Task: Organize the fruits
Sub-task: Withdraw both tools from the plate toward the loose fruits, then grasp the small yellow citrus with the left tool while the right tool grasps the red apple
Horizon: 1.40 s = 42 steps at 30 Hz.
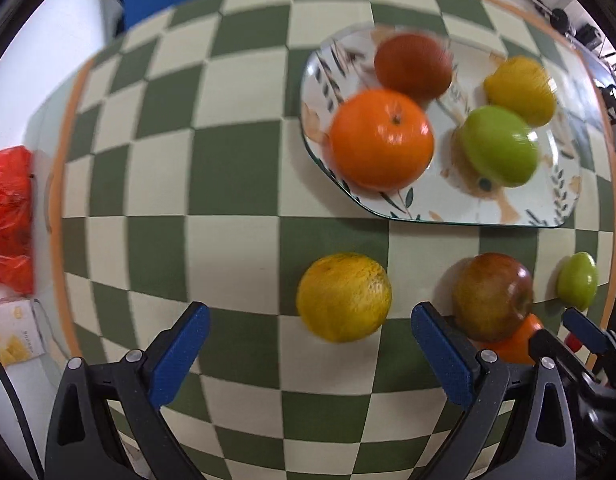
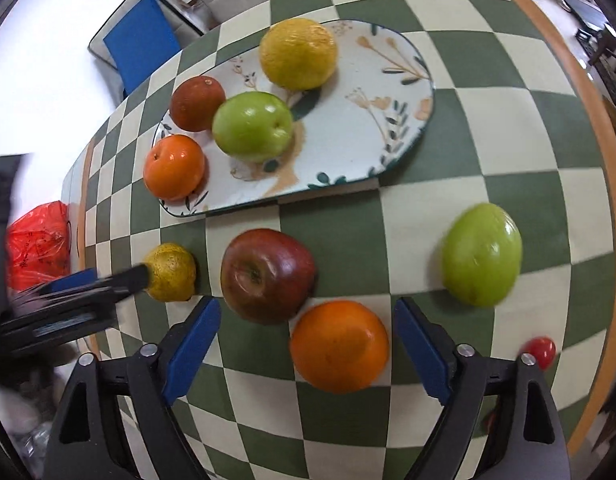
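Four fruits already on the plate (image 2: 391,92); four loose on the cloth (image 2: 487,128) in front of it. Left gripper (image 1: 308,356) spread wide behind the lemon (image 1: 343,297). Right gripper (image 2: 308,344) spread around the orange (image 2: 339,346), probably not yet touching. Best centred before closing, clear of the apple (image 2: 268,276) alongside.

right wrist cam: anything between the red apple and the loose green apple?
Only bare checkered cloth between red apple and green apple; the loose orange sits nearer the camera, below that line.
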Available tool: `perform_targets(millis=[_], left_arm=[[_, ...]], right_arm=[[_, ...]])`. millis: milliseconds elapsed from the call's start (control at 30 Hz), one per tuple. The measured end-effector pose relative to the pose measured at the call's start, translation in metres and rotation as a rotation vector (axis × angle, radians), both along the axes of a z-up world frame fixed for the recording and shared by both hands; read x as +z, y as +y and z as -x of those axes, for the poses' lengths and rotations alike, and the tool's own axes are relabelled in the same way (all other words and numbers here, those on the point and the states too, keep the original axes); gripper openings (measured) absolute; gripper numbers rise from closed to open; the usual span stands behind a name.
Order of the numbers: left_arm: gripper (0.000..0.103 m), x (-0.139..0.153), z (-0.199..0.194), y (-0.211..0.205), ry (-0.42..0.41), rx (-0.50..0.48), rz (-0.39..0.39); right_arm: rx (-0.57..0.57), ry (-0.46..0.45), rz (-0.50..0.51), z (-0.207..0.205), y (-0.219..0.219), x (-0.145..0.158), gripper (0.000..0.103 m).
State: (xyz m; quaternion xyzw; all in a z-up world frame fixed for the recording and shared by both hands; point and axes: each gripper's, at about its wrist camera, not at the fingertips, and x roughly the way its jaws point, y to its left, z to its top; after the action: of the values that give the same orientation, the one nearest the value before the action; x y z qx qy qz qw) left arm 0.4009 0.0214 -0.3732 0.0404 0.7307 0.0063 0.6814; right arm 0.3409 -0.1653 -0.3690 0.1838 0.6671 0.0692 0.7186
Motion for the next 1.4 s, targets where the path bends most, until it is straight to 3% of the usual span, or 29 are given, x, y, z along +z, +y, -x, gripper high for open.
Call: perform_targets(millis=[33,67,100,133,433,467,533,567,767,867,1033,1200,1300,1400], left_arm=[[0.103,-0.008,-0.002,-0.001,0.014,-0.001,0.018],[0.093,-0.017,-0.003,-0.002,0.035,0.008,0.045],[0.065,-0.025,-0.003,0.001,0.057,0.029,0.067],[0.055,-0.031,-0.001,0.005,0.077,0.057,0.106],[0.055,-0.022,0.051,0.038,0.057,0.184,0.124],[0.055,-0.023,0.055,0.039,0.061,0.195,0.126],[0.055,-0.028,0.062,0.041,0.074,0.212,0.135],[0.055,-0.027,0.063,0.041,0.062,0.218,0.136],[0.055,-0.023,0.061,0.029,0.040,0.189,0.125],[0.055,-0.018,0.058,0.026,0.032,0.171,0.131],[0.055,0.020,0.043,0.014,-0.020,0.145,0.183],[0.055,0.077,0.006,-0.016,-0.114,0.077,0.263],[0.055,0.094,-0.035,-0.039,-0.125,0.040,0.313],[0.055,0.088,-0.068,-0.069,-0.092,0.020,0.359]], right_arm=[[0.008,0.000,-0.001,-0.002,0.001,-0.001,0.087],[0.018,0.001,-0.004,-0.006,0.002,-0.002,0.087],[0.026,0.001,-0.003,-0.008,0.004,-0.001,0.087],[0.034,0.001,-0.003,-0.012,0.005,0.000,0.087],[0.108,0.077,-0.046,-0.041,0.034,-0.026,0.086],[0.108,0.087,-0.052,-0.041,0.034,-0.030,0.085],[0.128,0.127,-0.026,-0.044,0.042,-0.044,0.069],[0.122,0.142,-0.038,-0.044,0.045,-0.050,0.069],[0.120,0.128,-0.027,-0.046,0.048,-0.048,0.069],[0.093,0.130,-0.068,-0.042,0.039,-0.047,0.069],[0.009,0.102,-0.174,-0.035,0.018,-0.030,0.069],[-0.134,0.023,-0.282,-0.036,-0.033,0.006,0.069],[-0.187,-0.031,-0.273,-0.051,-0.064,0.020,0.069],[-0.221,-0.053,-0.239,-0.069,-0.086,0.018,0.069]])
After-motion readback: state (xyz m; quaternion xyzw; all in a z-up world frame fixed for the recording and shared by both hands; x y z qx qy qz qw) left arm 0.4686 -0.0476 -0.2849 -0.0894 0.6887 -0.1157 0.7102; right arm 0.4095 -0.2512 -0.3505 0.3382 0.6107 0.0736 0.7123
